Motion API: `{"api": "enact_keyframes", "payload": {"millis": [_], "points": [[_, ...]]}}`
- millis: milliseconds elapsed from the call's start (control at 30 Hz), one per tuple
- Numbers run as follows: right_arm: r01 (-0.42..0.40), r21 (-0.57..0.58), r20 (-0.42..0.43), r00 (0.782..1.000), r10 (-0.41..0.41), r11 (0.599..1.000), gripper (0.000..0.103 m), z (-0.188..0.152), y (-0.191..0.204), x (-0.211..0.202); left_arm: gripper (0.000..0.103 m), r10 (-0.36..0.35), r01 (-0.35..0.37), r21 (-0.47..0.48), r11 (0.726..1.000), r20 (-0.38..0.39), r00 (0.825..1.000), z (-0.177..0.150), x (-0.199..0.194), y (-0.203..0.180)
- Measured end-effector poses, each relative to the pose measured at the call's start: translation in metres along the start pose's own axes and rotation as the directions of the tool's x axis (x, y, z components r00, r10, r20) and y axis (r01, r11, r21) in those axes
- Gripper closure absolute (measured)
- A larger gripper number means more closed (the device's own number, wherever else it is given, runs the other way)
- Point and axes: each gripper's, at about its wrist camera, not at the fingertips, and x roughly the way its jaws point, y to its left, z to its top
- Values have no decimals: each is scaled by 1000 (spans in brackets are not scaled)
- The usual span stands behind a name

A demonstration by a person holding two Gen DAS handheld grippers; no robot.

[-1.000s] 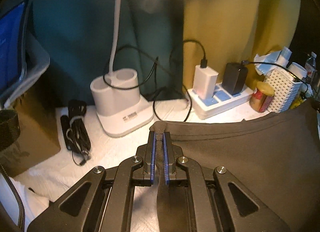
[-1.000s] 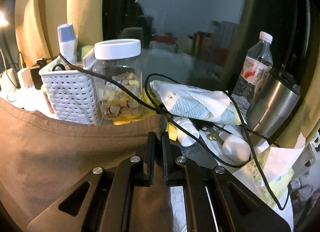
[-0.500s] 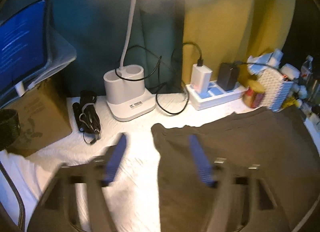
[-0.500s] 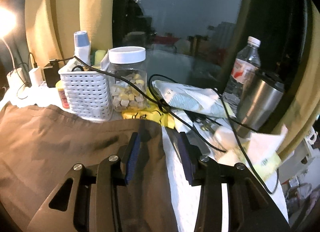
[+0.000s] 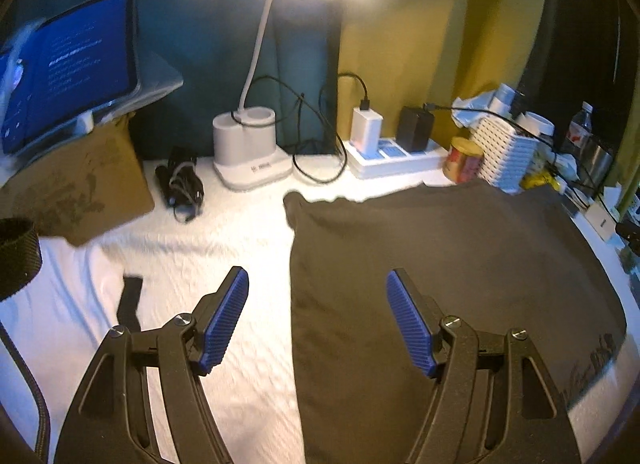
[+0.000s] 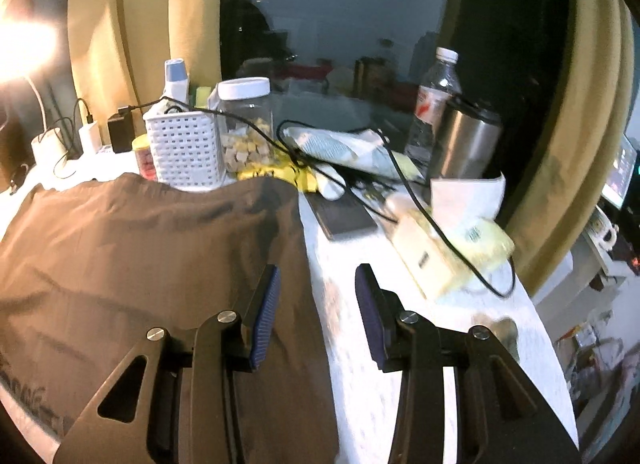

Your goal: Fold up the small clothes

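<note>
Garment (image 5: 440,264) is lying flat on the white cloth (image 5: 224,248), its side edges running between the parted, empty jaws of your left gripper (image 5: 318,324) and right gripper (image 6: 316,314); you are likely finishing one fold, so next you are regripping for another

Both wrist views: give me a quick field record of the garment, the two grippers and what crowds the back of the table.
garment: brown garment lying flat on the white table cover
left gripper: left gripper open, nothing between the pads, straddling the garment's left edge
right gripper: right gripper open, nothing held, over the garment's right edge
far left corner: free on the cover, near the lamp base
far right corner: close to the white basket and clear jar
fold: none visible yet
</note>
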Motion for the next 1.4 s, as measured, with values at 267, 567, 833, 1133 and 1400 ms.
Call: {"api": "enact_keyframes", "payload": {"millis": [267,567,833,1133,1400], "points": [[-2,46,-54,999,4,999,62,-44,-21,-17,32,-34,28,-76,997,-89,995,-53,-10,8],[-69,152,-139,986,90,986,60,-93,-42,-21,32,-42,24,-113,993,-160,986,-101,-18,8],[-152,216,-154,970,188,965,60,-116,-33,-33,31,-21,10,-70,998,-170,985,-113,-25,1],[-174,188,-121,973,199,966,87,-128,-6,-45,31,46,-51,-36,998,-136,990,-124,-30,-8],[-150,129,-96,982,162,980,94,-122,-4,-56,98,-46,40,-43,998,-164,985,-124,-35,-8]]}}
